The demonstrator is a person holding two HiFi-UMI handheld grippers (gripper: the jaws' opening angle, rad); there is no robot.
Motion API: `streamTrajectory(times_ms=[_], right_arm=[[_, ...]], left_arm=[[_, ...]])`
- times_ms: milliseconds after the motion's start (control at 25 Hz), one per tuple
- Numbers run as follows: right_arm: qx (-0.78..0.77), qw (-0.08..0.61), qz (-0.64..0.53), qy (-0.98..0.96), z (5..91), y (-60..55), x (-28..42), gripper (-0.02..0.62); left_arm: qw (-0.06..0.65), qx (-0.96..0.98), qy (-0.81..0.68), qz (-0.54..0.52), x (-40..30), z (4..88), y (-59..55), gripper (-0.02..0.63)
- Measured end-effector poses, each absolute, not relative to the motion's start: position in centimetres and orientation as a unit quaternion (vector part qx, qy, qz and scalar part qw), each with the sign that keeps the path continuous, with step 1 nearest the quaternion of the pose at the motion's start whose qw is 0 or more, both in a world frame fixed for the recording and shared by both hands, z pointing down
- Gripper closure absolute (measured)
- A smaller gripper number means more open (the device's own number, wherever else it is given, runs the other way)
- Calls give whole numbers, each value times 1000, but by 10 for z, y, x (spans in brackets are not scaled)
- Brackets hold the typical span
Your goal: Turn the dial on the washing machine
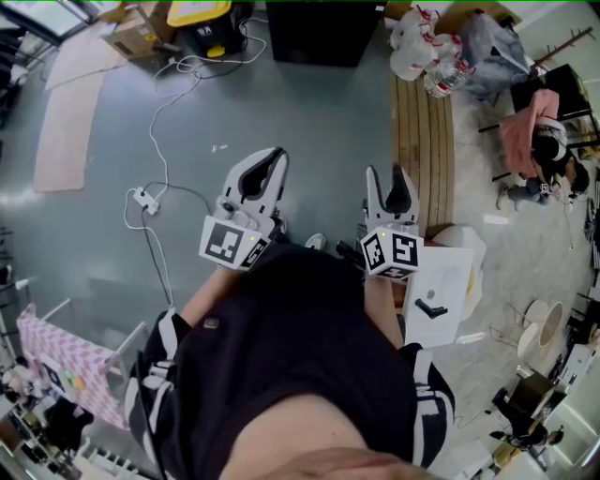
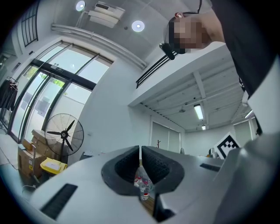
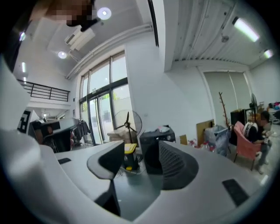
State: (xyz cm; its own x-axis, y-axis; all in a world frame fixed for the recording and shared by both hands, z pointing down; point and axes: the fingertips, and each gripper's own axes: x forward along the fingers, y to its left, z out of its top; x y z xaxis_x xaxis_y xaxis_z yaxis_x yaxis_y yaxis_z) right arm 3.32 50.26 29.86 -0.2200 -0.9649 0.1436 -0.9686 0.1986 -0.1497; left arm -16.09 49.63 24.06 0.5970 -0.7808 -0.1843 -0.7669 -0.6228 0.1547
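No washing machine or dial can be made out in any view. I stand over a grey floor and hold both grippers out in front of my body, level and pointing ahead. My left gripper has its jaws pressed together with nothing between them; in its own view the left gripper points across the room. My right gripper is open, a clear gap between its jaws and nothing in it. Past the right gripper, a black box-like unit stands far off.
A wooden slatted bench runs along the right, with water bottles at its far end. A white cable and power strip lie on the floor at the left. A black unit stands ahead. A person sits at the right.
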Motion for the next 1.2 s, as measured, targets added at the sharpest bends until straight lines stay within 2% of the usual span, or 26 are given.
streamTrajectory(times_ms=[40,640,880,1200], right_arm=[[621,20,123,-774,310,498,31,342],[635,11,165,-754,347,407,-24,342],[635,14,166,-754,362,324,-2,342],[618,9,157,-770,364,119,77,342]], left_arm=[[31,893,-433,-117,-162,241,495,571],[54,900,-419,-107,-225,282,407,571],[71,902,-414,-100,-198,306,328,571],[50,901,-421,-95,-108,296,138,571]])
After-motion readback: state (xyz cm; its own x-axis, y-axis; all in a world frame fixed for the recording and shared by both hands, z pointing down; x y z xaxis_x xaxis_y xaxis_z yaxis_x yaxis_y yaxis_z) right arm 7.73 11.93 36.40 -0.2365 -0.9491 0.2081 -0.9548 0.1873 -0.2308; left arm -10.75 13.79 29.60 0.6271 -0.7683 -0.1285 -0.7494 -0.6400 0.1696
